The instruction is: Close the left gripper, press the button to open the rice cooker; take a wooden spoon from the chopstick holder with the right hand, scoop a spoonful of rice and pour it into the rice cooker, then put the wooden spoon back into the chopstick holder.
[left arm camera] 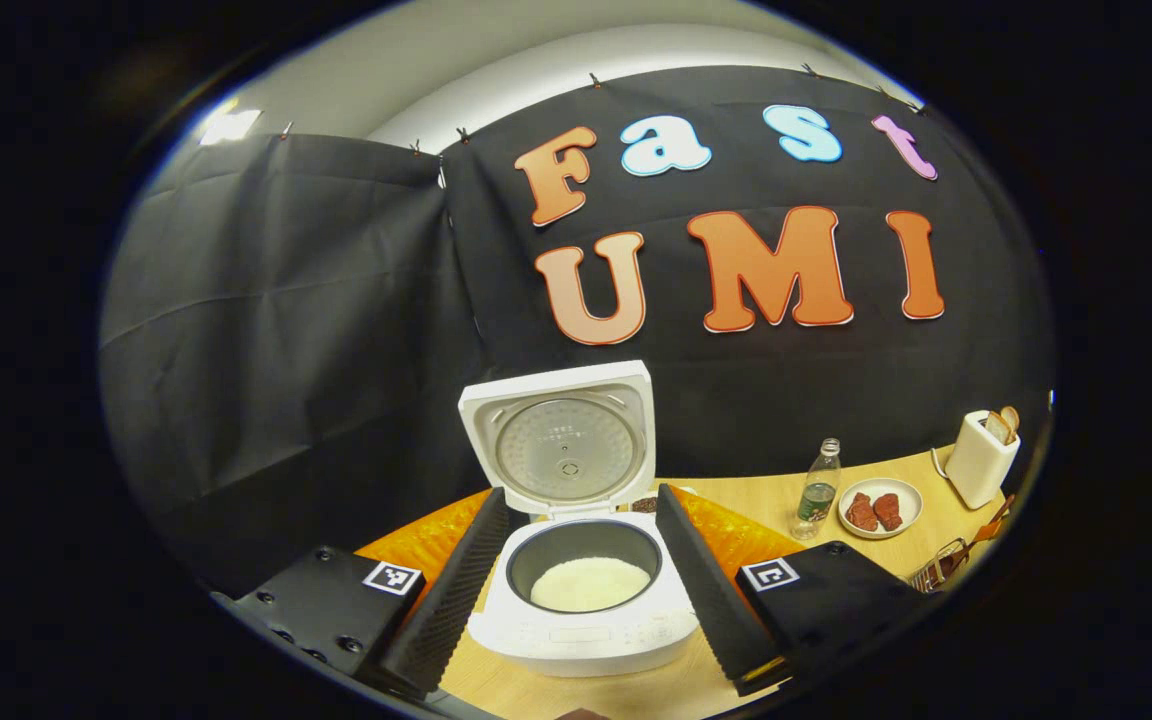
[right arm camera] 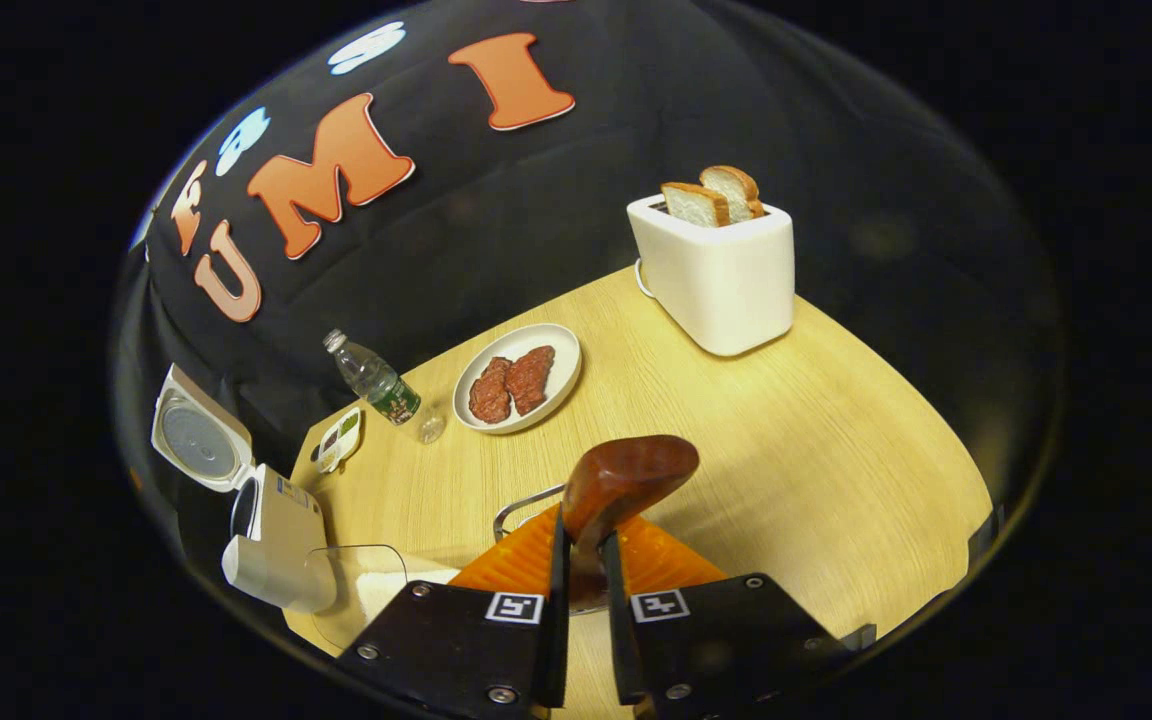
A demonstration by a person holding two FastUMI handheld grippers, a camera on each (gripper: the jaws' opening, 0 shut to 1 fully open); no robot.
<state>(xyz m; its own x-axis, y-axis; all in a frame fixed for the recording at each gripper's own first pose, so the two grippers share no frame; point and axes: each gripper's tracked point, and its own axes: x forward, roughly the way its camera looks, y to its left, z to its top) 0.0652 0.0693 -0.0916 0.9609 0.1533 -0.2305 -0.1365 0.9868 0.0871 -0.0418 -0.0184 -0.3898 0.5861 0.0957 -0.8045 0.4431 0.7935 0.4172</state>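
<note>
- Counter [right arm camera: 836, 440]: pale wood-grain top; carries every item listed below.
- Rice cooker [left arm camera: 586, 630]: white, lid [left arm camera: 561, 440] swung fully up and standing upright behind the pot; white rice [left arm camera: 591, 583] lies in the dark inner pot. In the right gripper view it sits at the far left edge of the counter [right arm camera: 271, 545], lid likewise raised.
- Toaster [right arm camera: 721, 270]: white, two slices of bread upright in its slots; stands at the back of the counter, well apart from the cooker.
- Left hand-held gripper [left arm camera: 581, 570]: fingers spread wide, one on each side of the open cooker, touching nothing.
- Right hand-held gripper [right arm camera: 584, 575]: fingers pressed nearly together, pinching the wooden spoon.
- Plate [right arm camera: 561, 345]: white, holding two reddish-brown pieces of meat; between bottle and toaster.
- Wooden spoon [right arm camera: 626, 475]: reddish-brown bowl rising just past the right fingertips, above the counter.
- Bottle [right arm camera: 376, 385]: clear plastic, green label; just beside the plate.
</note>
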